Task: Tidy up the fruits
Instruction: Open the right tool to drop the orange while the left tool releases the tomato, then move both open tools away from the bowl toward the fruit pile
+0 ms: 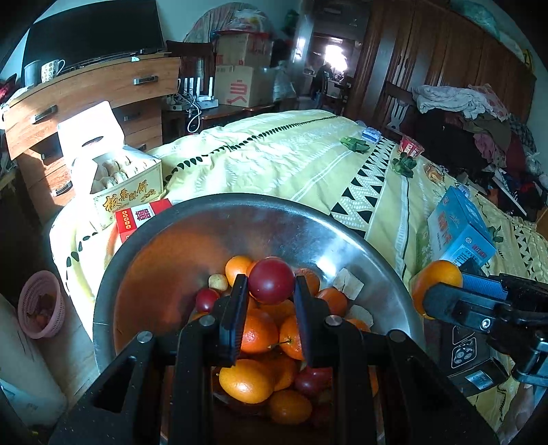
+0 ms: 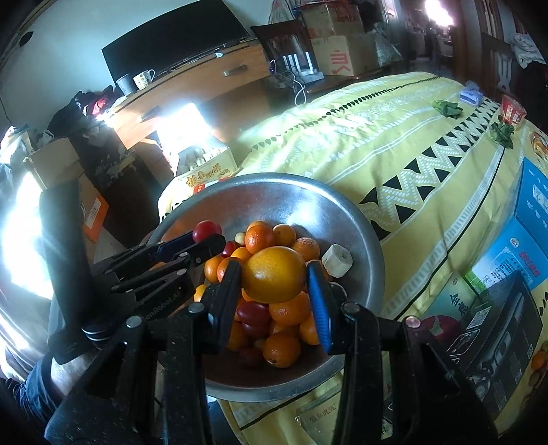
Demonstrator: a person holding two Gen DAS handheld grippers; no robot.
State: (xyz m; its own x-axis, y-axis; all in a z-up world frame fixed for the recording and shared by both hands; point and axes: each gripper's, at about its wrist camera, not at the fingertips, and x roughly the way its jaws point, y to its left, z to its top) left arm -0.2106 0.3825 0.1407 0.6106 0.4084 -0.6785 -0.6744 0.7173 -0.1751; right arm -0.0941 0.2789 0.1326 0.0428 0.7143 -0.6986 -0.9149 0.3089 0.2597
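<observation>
Bed with yellow patterned bedspread fills most of both views; wooden dresser with a dark TV on top stands beyond its far-left corner, cardboard boxes stacked further back. Steel bowl sits at the near edge of the bed, partly filled with a pile of oranges and small red fruits, plus a pale beige chunk against the right inner wall. Blue carton lies on the bedspread right of the bowl; open box of pastries and a red packet sit behind the bowl's left rim. Pink basket on the floor at left. Left gripper is over the bowl, pointing down at the pile, fingers clamped on a red round fruit, fruit pinched at the fingertips and held clear above the oranges. Right gripper also over the bowl, black finger one side, blue-padded finger the other, both pressed against a large orange. From the left wrist view that large orange sits just outside the bowl's right rim, above the bedspread. From the right wrist view it hangs over the pile, not resting on it. Two mugs on the dresser top.
</observation>
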